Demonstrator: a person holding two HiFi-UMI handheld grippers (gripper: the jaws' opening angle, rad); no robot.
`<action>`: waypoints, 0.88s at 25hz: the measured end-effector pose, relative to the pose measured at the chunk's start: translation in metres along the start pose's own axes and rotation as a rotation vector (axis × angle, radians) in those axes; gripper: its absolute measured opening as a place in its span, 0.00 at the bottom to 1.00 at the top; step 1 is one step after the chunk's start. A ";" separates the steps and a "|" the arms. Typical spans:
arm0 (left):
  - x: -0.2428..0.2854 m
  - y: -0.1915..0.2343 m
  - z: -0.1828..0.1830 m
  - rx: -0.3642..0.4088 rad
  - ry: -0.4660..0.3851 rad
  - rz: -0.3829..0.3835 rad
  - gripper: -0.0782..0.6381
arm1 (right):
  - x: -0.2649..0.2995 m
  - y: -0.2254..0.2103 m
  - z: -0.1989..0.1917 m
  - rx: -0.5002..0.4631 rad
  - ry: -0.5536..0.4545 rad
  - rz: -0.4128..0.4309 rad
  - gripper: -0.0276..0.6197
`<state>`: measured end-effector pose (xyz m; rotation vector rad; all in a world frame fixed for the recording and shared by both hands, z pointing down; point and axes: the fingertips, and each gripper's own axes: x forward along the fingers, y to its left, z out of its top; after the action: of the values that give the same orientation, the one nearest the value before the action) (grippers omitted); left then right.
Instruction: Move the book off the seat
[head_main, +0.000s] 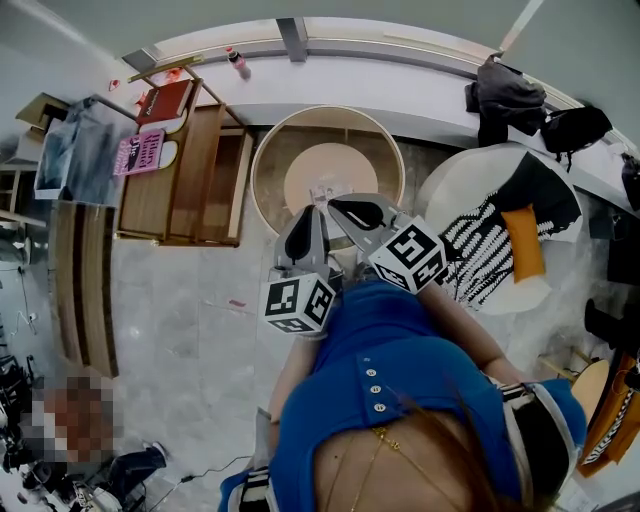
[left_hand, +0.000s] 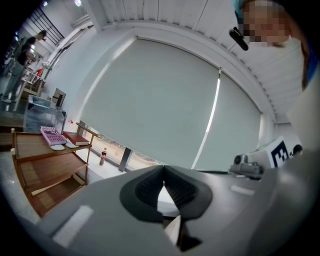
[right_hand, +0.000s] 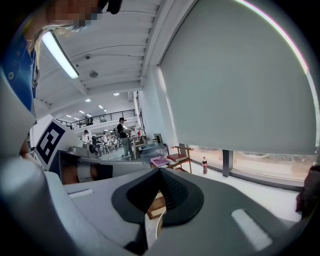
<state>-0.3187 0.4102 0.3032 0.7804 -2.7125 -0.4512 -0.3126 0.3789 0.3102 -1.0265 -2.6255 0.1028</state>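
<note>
In the head view an orange book (head_main: 525, 242) lies on a white round seat (head_main: 450, 185) with a black-and-white patterned cover, at the right. Both grippers are held side by side in front of the person's blue top, over a round wooden table (head_main: 268, 170) and well left of the seat. My left gripper (head_main: 316, 210) is shut with nothing in it, its jaws meeting in its own view (left_hand: 164, 172). My right gripper (head_main: 337, 206) is also shut and empty (right_hand: 160, 175). Neither gripper view shows the seat or the orange book.
A wooden shelf unit (head_main: 190, 180) stands at the left, carrying a red book (head_main: 165, 100) and a pink book (head_main: 140, 152). A bottle (head_main: 238, 62) stands by the window ledge. Dark bags (head_main: 505, 95) lie behind the seat. People stand far off (right_hand: 122, 135).
</note>
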 end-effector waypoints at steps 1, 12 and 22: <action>0.000 0.000 -0.001 0.001 0.003 0.001 0.11 | -0.001 -0.001 -0.001 0.001 -0.001 -0.005 0.04; 0.001 -0.004 -0.005 0.021 0.022 -0.014 0.11 | -0.002 -0.007 -0.003 -0.008 0.008 -0.058 0.04; 0.006 0.003 -0.009 0.018 0.043 0.005 0.11 | 0.003 -0.009 -0.005 -0.003 0.024 -0.041 0.04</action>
<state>-0.3216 0.4069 0.3137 0.7794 -2.6817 -0.4045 -0.3188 0.3743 0.3172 -0.9686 -2.6244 0.0767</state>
